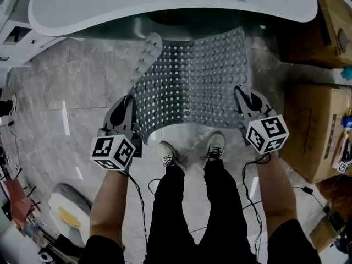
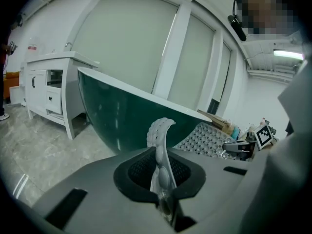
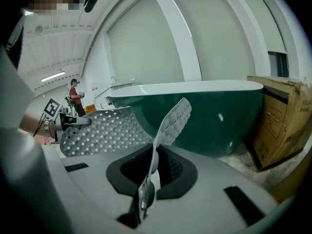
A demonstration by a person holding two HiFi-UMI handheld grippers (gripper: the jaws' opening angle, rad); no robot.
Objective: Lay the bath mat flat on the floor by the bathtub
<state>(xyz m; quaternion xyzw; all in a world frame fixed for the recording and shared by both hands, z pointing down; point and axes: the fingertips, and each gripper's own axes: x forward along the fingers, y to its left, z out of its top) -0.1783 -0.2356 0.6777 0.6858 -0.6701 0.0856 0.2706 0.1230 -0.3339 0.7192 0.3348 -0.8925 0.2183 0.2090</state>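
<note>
Grey bath mat [image 1: 198, 76] stretches away toward bathtub [image 1: 165, 4].

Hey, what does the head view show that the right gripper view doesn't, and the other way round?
Only the head view: the person's shoes, seen below the mat's near edge. Only the right gripper view: a distant person in a red top and a ceiling light. Both: the bath mat, the bathtub, and the right gripper shut on the mat.
</note>
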